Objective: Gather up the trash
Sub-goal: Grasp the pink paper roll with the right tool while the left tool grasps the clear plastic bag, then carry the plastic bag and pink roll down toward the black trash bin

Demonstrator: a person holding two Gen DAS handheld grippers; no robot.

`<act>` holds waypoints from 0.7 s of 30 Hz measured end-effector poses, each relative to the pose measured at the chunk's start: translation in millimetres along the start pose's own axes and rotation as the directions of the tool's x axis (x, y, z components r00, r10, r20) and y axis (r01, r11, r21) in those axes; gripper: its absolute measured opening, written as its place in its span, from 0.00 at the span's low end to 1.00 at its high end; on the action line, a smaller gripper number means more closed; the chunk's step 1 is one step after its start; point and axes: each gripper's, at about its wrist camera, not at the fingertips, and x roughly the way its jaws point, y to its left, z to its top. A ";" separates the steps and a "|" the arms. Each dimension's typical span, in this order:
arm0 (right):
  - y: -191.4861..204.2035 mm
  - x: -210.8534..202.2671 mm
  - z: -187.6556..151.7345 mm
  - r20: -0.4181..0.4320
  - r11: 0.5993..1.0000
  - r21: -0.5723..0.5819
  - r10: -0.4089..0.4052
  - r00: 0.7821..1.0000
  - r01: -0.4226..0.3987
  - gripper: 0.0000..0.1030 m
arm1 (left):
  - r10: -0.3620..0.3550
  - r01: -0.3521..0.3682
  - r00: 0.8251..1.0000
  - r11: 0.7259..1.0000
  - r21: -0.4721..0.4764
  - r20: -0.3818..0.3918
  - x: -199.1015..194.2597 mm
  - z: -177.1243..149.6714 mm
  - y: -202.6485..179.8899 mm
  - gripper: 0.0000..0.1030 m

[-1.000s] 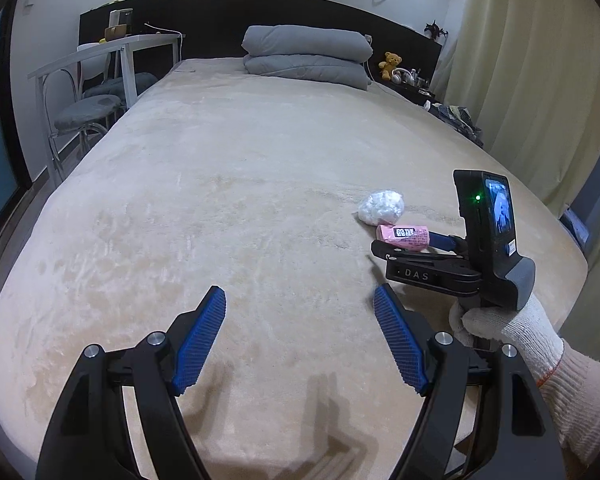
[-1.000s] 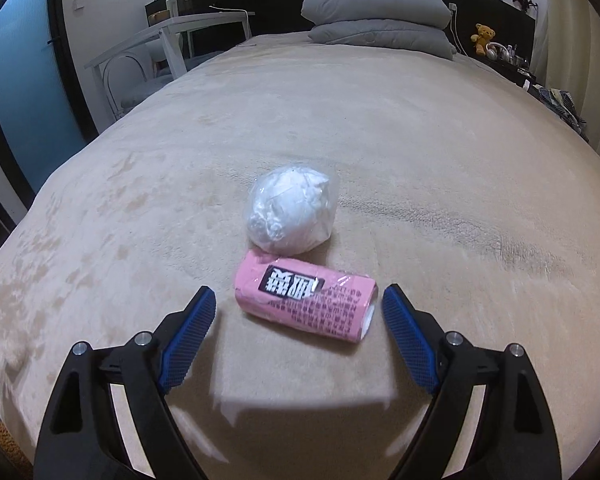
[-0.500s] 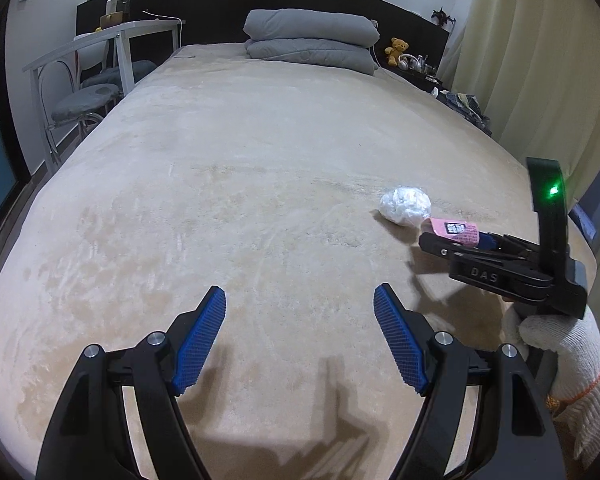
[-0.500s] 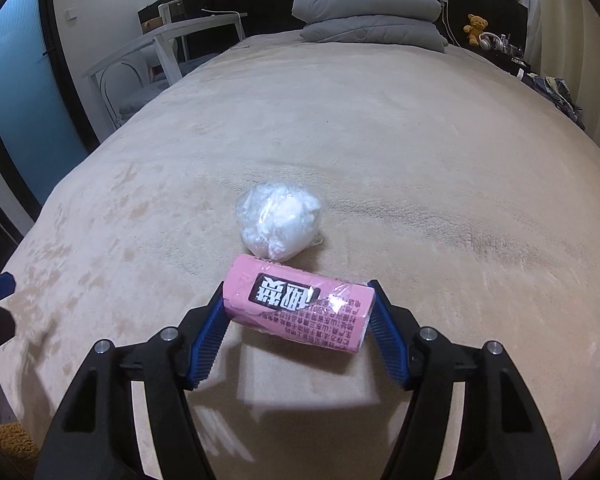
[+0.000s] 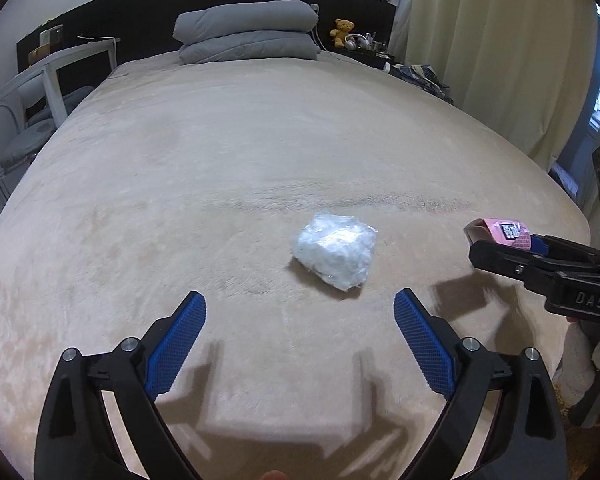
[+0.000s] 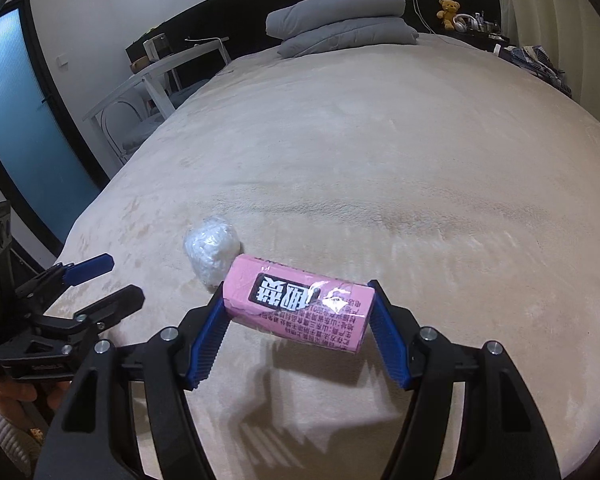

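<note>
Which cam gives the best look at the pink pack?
Right wrist: the pink pack fills the centre, label readable, clamped between the right claw pads. Left wrist catches only its end at the frame's right edge, mostly hidden by that claw.

My right gripper (image 6: 296,334) is now clamping the pink roll (image 6: 300,304) by its two ends and is lifting it off the bed (image 6: 420,160). My left gripper (image 5: 300,344) is coming toward the white plastic wad (image 5: 335,255), and its jaws are opening with nothing between them.
</note>
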 end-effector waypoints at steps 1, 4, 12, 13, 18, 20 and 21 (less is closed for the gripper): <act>-2.6 -3.2 -0.8 0.003 1.000 0.001 0.002 1.000 -0.002 0.65 | -0.003 0.003 1.000 1.000 0.008 -0.005 7.1 2.5 -4.7 0.91; -10.6 -11.0 -1.7 0.006 1.000 0.012 0.020 1.000 -0.020 0.65 | 0.003 -0.002 1.000 1.000 0.026 -0.018 24.9 9.4 -12.2 0.91; -23.8 -15.6 -3.7 -0.009 0.998 0.032 0.048 0.999 -0.047 0.65 | 0.008 -0.008 0.999 1.000 0.027 -0.033 58.4 25.7 -17.6 0.91; -24.0 -15.9 -3.2 -0.011 0.998 0.032 0.051 0.999 -0.050 0.65 | 0.008 -0.007 0.999 1.000 0.030 -0.033 61.5 28.0 -17.9 0.90; -25.2 -16.4 -2.6 -0.015 0.998 0.028 0.056 0.998 -0.056 0.65 | -0.009 0.011 0.998 0.999 0.030 -0.063 72.5 31.4 -19.1 0.58; -25.2 -16.4 -2.2 -0.015 0.998 0.028 0.055 0.998 -0.055 0.65 | -0.036 0.037 0.995 0.999 0.004 -0.090 76.2 30.5 -16.1 0.55; -25.4 -16.4 -2.2 -0.015 0.998 0.026 0.056 0.998 -0.055 0.65 | -0.038 0.039 0.996 0.999 0.008 -0.084 75.1 30.5 -16.5 0.54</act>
